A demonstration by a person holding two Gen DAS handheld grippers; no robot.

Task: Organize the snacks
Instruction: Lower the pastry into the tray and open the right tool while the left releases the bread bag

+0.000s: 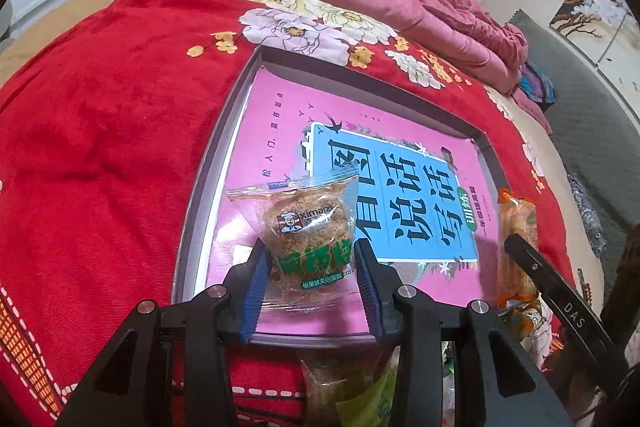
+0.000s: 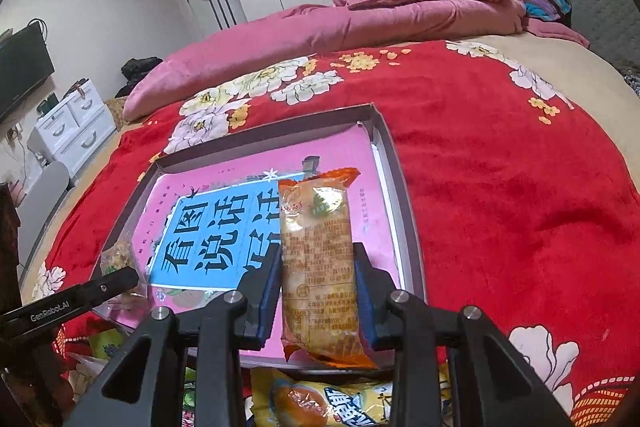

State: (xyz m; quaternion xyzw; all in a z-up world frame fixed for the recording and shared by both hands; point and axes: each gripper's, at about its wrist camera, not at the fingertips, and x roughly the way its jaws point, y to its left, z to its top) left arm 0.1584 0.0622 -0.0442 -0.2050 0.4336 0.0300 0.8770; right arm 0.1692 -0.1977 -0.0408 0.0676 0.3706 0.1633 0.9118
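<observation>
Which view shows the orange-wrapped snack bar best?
The right wrist view: the orange snack bar fills the centre, pinched in the right gripper. The left wrist view shows it only small at the right edge.

My left gripper (image 1: 310, 279) and right gripper (image 2: 318, 291) both angle downward, blue pads clamped on a packet apiece, each gripper's neighbour edging in at four and eight o'clock.

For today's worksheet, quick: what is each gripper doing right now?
Left gripper: shut on the round cake packet, over the tray.
Right gripper: shut on the long orange packet.
</observation>
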